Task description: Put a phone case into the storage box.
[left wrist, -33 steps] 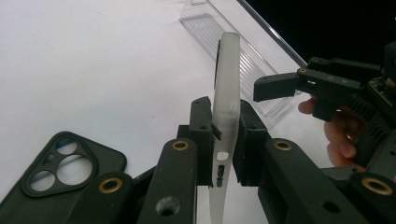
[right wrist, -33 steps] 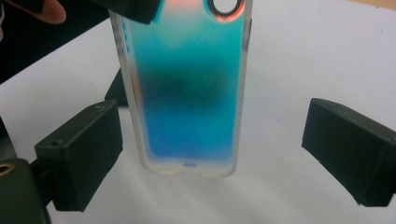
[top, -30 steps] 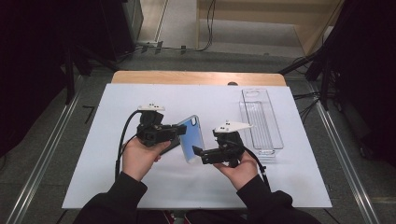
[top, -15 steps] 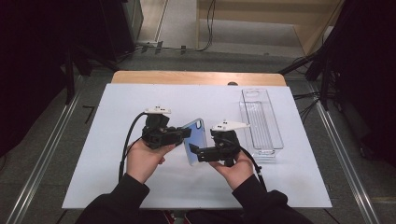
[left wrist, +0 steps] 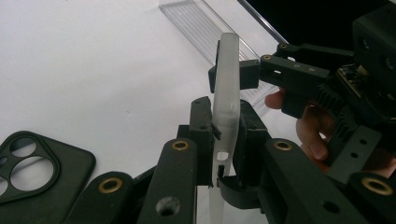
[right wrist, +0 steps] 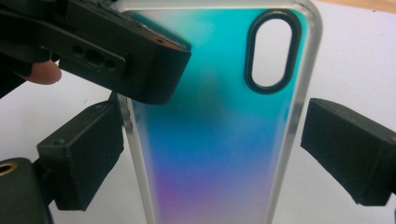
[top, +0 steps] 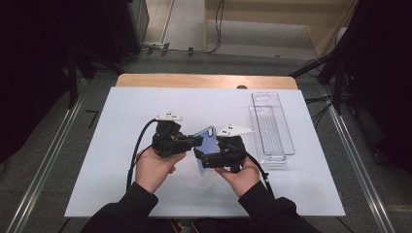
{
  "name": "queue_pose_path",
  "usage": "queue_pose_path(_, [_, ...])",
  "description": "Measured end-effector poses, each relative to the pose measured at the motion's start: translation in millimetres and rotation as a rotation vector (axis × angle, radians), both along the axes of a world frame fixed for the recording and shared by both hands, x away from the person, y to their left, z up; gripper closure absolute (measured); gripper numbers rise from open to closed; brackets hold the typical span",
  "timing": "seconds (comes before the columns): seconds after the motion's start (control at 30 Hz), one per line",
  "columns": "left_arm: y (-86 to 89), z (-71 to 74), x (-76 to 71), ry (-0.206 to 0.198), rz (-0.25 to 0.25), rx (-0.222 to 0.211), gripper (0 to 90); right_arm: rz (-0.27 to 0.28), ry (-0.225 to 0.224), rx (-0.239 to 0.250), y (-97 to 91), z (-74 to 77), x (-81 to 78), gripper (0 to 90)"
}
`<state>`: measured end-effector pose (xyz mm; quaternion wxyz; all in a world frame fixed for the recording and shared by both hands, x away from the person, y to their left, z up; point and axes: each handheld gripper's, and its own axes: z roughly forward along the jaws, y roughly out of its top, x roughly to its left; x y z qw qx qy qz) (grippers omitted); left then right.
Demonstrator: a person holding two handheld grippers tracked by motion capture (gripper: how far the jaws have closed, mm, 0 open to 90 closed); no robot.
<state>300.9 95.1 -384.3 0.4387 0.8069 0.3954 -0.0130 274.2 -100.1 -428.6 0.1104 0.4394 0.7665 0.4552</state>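
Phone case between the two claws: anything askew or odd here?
The phone case is held upright off the table, pinched flat by the left claw. The right claw straddles its width, one pad clear of the edge. No damage visible.

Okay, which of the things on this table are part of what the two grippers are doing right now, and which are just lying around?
In use:
- phone case
- left gripper, shut on it
- right gripper, jaws either side of it

Lying about:
- dark case
- clear tray

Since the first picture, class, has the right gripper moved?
Yes. In the high view the right gripper has shifted left, away from the clear tray, closing in on the phone case.
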Motion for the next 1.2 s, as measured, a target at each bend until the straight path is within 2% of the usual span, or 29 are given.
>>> queue_pose_path(0.1, [-0.7, 0.9, -1.0, 0.0, 0.001, -0.012, 80.6, -0.001, -0.007, -0.009, 0.8, -0.3, -0.2, 5.0])
queue_pose_path(0.27, [-0.9, 1.1, -1.6, 0.001, 0.007, -0.013, 80.6, 0.009, -0.01, 0.003, 1.0, 0.1, -1.4, 13.6])
queue_pose_path(0.6, [0.3, 2.4, -2.0, 0.0, 0.008, -0.03, 78.9, 0.017, -0.017, 0.004, 1.0, 1.0, -1.9, 15.0])
queue_pose_path(0.7, [1.6, 5.9, -1.8, 0.007, 0.007, -0.041, 71.9, 0.024, -0.012, -0.007, 1.1, -0.7, -0.8, 15.1])
queue_pose_path(0.77, [1.8, 7.7, -1.2, 0.019, -0.007, -0.045, 62.8, 0.026, -0.009, -0.016, 0.9, -1.4, -0.2, 15.1])
queue_pose_path(0.83, [2.2, 9.5, -1.9, 0.02, -0.013, -0.04, 61.7, 0.025, -0.005, -0.016, 0.3, -2.1, 0.6, 15.1])
queue_pose_path(0.93, [3.1, 11.6, -2.2, 0.03, -0.016, -0.049, 54.3, 0.025, -0.006, -0.02, -2.3, -2.3, 1.5, 15.1])
queue_pose_path(1.1, [7.7, 14.3, -2.2, 0.022, -0.029, -0.064, 44.6, 0.012, -0.008, -0.024, -9.0, -1.9, 3.5, 15.1])
queue_pose_path(1.2, [9.2, 13.1, -0.9, 0.032, -0.048, -0.051, 42.5, 0.005, -0.01, -0.022, -14.0, -2.2, 4.8, 15.1])
